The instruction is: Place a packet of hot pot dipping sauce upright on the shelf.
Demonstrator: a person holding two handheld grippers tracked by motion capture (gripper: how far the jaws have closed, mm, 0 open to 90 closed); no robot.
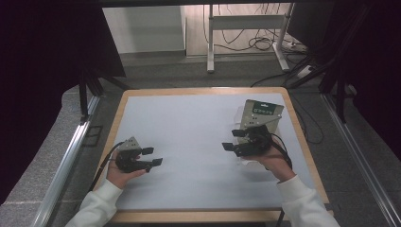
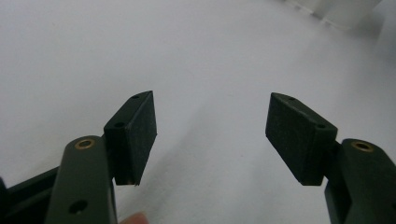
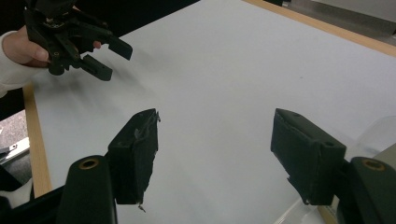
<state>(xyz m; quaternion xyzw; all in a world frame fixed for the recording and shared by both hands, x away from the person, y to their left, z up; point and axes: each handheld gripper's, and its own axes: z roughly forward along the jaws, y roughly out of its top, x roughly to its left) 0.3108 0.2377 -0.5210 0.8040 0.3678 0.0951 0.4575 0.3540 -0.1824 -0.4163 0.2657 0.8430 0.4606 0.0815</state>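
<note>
High view: left gripper (image 1: 151,157) at lower left of the frame, jaws wide apart and empty above the white surface (image 1: 189,132). Right gripper (image 1: 235,140) at centre right — jaws likewise spread, nothing between them — just beside a clear packet with a green card (image 1: 261,109) lying at upper right.

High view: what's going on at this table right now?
A person holds a two-jaw gripper in each hand over a white-covered table. The left gripper sits near the table's left edge, jaws open with nothing between them. The right gripper is at the right, jaws also open and empty, just in front of a flat package with a dark green label in clear wrapping. Neither gripper holds anything; the package lies on the table.
</note>
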